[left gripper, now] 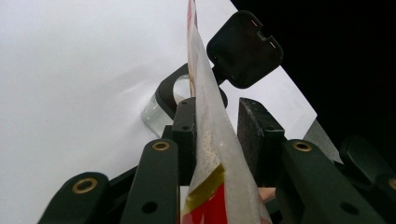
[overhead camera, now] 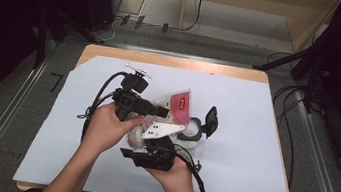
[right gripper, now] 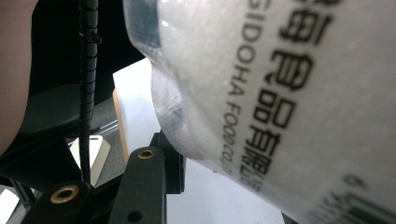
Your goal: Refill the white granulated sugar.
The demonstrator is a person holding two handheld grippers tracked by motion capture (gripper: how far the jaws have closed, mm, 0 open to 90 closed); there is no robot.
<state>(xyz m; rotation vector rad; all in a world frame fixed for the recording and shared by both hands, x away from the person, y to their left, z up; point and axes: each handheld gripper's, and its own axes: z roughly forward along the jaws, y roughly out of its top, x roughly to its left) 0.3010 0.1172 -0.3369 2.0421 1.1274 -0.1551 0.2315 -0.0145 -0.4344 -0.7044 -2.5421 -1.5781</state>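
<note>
1. High view. Nearest the camera, the person's two forearms are coming in from the bottom edge. The right hand (overhead camera: 175,175) is gripping the right gripper (overhead camera: 153,146), whose grey three-cornered plate is showing on top. The left hand (overhead camera: 105,130) is holding the left gripper (overhead camera: 164,111), which is pointing rightward. Between the two grippers a clear plastic bag (overhead camera: 177,104) with a red label is standing raised off the white sheet (overhead camera: 253,138) that is covering the table (overhead camera: 173,62). Just beside the bag, to its right, a clear container (overhead camera: 196,132) is sitting on the sheet with its black lid (overhead camera: 211,121) hinged up.

2. Left gripper view. The bag (left gripper: 212,140) is running edge-on up between the two black jaws. The jaws are standing at a narrow gap; the left one is lying against the bag, the right one is showing a sliver of space, so the hold is probably a light pinch. Behind them the container (left gripper: 161,105) and its open lid (left gripper: 245,49) are resting on the sheet (left gripper: 70,70).

3. Right gripper view. The bag (right gripper: 280,102), printed with black lettering, is pressing close to the lens. One jaw is touching its lower edge; the other jaw is sitting hidden behind the plastic, so I cannot tell whether this pair is clamping. A black cable (right gripper: 86,70) is hanging at left.
</note>
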